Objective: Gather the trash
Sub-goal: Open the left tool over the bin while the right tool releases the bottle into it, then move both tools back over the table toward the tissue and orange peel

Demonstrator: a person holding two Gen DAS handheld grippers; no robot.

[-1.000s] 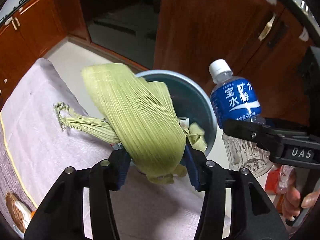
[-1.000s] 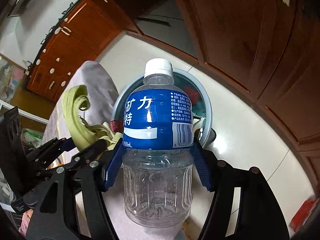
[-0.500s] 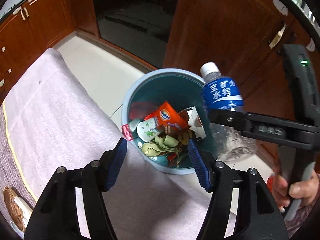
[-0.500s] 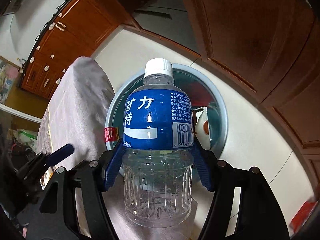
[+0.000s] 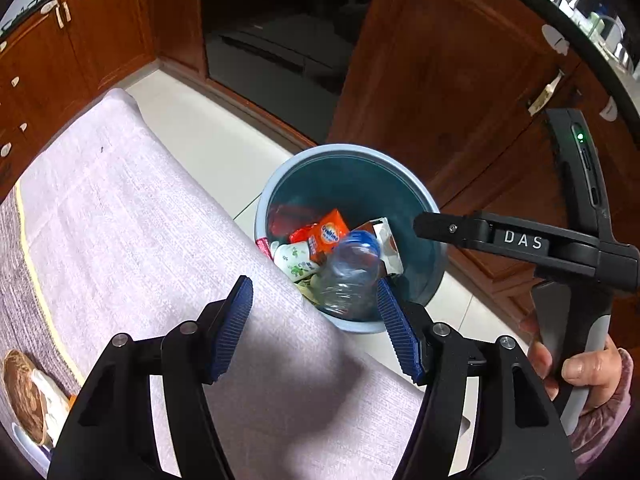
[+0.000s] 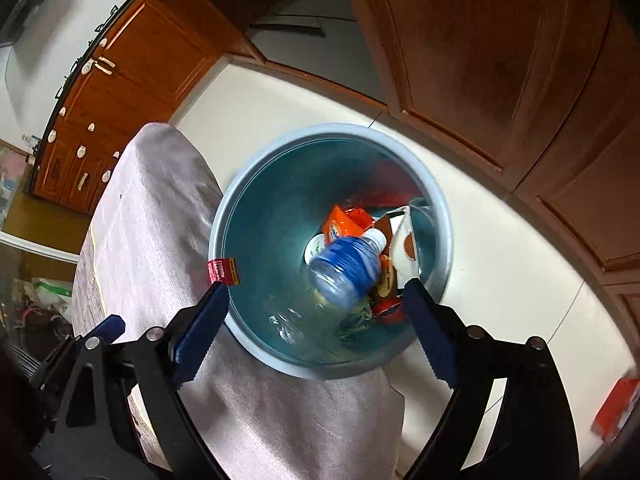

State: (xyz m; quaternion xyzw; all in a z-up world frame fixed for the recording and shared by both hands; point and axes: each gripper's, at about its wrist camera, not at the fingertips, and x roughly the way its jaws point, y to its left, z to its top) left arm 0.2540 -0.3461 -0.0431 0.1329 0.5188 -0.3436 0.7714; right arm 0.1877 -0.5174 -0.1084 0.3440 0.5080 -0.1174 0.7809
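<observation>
A: R gripper point(image 6: 316, 320) pose?

B: Tipped steeply down over the bin point(image 6: 224, 216), which stands on the floor tight against the worktop point(image 6: 160, 216) edge. Jaws opening, released, nothing between the pads. In the left wrist view a hand point(image 5: 580, 372) grips its handle off the worktop's right edge, body reaching out over the bin rim.

A: Bottle?

B: Bottle point(image 6: 348, 268) is in the bin, blurred, lying tilted w/ white cap toward the far side, on top of the other trash: orange packet point(image 6: 340, 224), brown-white carton point(image 6: 404, 236), white cup point(image 6: 314, 248).

A: vs a sec ago?

B: Then the R pads were clamped on the bottle, upright, above the bin. Now it's let go and down inside.

A: L gripper point(image 5: 312, 320)?

B: Also pitched down, above the worktop's edge next to the bin. Jaws apart, empty. A sec ago they held a green corn husk; half a sec ago that was already dropped, husk bits lying in the bin. Now the bottle mostly covers them.

A: Anything else on the worktop?

B: Grey-pink cloth covers it. At the near-left corner a brown thing on a plate point(image 5: 24, 396), can't tell what. Red tag point(image 6: 222, 272) sits on the bin rim by the cloth.
</observation>
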